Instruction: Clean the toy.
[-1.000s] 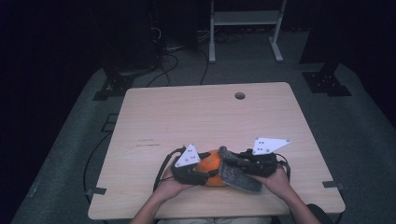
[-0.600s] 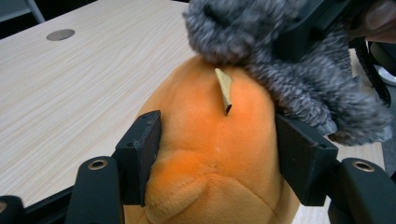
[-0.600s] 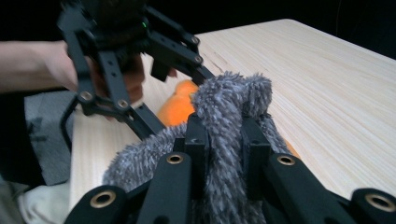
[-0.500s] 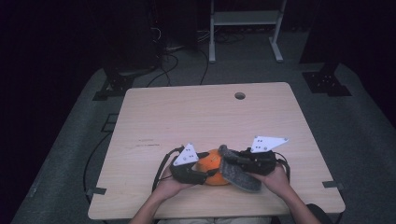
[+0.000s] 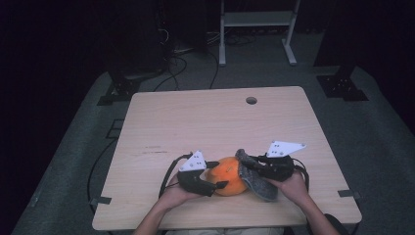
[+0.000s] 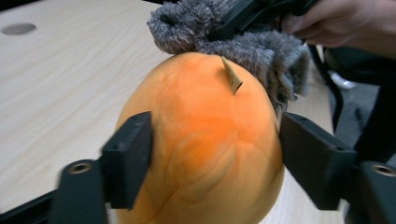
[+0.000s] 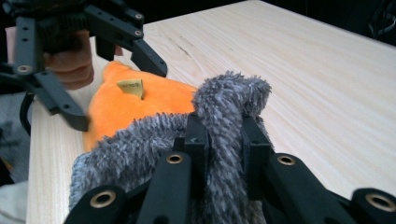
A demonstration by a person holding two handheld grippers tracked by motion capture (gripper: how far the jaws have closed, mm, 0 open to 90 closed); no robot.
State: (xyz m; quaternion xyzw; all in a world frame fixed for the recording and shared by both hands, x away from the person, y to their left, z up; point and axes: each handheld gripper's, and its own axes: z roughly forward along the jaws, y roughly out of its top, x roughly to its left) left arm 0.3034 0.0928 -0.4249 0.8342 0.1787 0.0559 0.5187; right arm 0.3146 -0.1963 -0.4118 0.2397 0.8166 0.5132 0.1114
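An orange plush fruit (image 5: 230,177) lies near the table's front edge. My left gripper (image 5: 220,175) straddles it from the left. Its jaws have just been opening and stand open on either side of the plush (image 6: 201,140), with a small gap at the right jaw. A grey fuzzy cloth (image 5: 259,185) drapes over the plush's right side. My right gripper (image 7: 223,135) is shut on a fold of that cloth (image 7: 233,98). A small tan tag (image 7: 130,87) sticks out of the plush.
The light wooden table (image 5: 205,122) has a round cable hole (image 5: 251,100) near its far edge. Beyond the table stand a white metal frame (image 5: 257,19) and dark floor with cables. Both forearms come in over the table's front edge.
The left gripper's jaws stand wider around the orange plush than before. Both hands have stayed nearly where they were, and the right gripper keeps hold of the grey cloth.
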